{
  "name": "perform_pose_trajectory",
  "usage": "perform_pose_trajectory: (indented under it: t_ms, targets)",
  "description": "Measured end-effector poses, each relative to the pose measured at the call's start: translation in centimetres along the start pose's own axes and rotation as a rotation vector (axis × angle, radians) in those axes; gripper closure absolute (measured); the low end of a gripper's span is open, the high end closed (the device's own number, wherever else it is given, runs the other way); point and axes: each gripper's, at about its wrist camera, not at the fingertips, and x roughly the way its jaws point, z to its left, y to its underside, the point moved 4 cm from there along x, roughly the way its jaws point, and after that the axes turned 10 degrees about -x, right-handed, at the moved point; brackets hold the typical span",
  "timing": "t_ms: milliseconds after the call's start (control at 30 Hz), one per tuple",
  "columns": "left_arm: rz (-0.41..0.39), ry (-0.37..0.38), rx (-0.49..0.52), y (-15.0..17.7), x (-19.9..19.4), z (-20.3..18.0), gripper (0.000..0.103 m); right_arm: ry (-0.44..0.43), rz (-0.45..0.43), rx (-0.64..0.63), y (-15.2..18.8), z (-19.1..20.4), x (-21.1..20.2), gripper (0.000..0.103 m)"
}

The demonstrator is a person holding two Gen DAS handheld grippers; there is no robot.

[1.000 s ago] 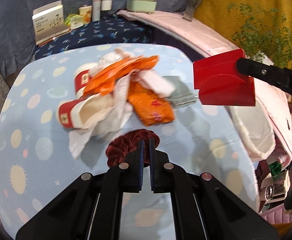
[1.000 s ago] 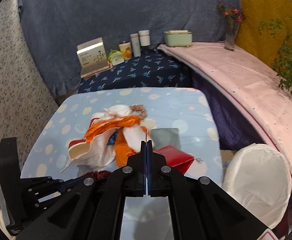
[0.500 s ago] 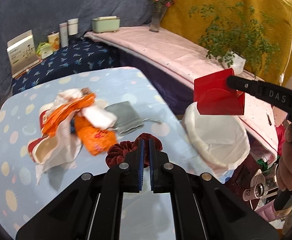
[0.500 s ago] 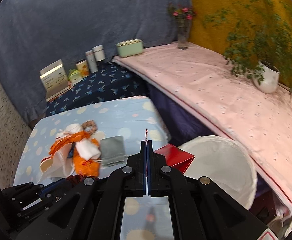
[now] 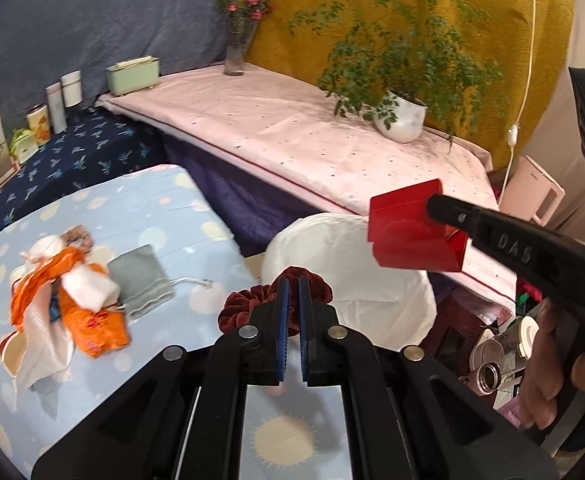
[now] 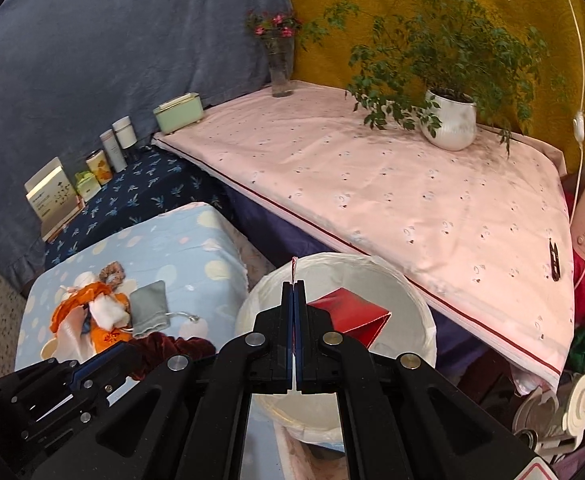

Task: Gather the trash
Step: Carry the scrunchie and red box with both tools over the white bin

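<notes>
Left wrist view looks along the left gripper point(image 5: 291, 280), whose blue-padded fingers are drawn nearly together and pinch a dark red velvet scrunchie point(image 5: 248, 308); the scrunchie bulges out on both sides of the fingertips and hangs over the near right corner of the blue spotted table point(image 5: 160, 216). Just beyond it, off the table's edge, stands the white-lined bin point(image 5: 356, 256). Over the bin's far right rim, the right gripper point(image 5: 432, 210) grips one side of a folded red paper carton point(image 5: 408, 236) and holds it in the air, with the person's hand point(image 5: 548, 348) on the handle at the right edge of the view.

Right wrist view shows the right gripper point(image 6: 294, 284) with its jaws pressed tight on a thin edge of the red paper carton point(image 6: 352, 312), the rest of the carton hanging to the right directly above the open mouth of the white-lined bin point(image 6: 408, 292). At lower left the left gripper point(image 6: 104, 360) appears with the dark red velvet scrunchie point(image 6: 172, 346) at its tip, beside the bin.

On the table's left part lies a heap of trash point(image 5: 64, 300): orange wrappers, white tissue and a paper cup on its side. A grey drawstring pouch point(image 5: 140, 280) lies touching the heap's right side
</notes>
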Motion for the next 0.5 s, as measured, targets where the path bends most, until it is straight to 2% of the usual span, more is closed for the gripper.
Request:
perform_pose_trajectory:
  t_ms: [200, 500]
  targets:
    - [0.008, 0.02, 0.031, -0.7, 1.6, -2.4, 0.099, 0.032, 0.025, 0.043, 0.6, -2.2, 0.4, 0.102]
    - [0.027, 0.012, 0.064, -0.8, 4.0, -3.9, 0.099, 0.063, 0.029, 0.081, 0.9, -3.7, 0.7, 0.102]
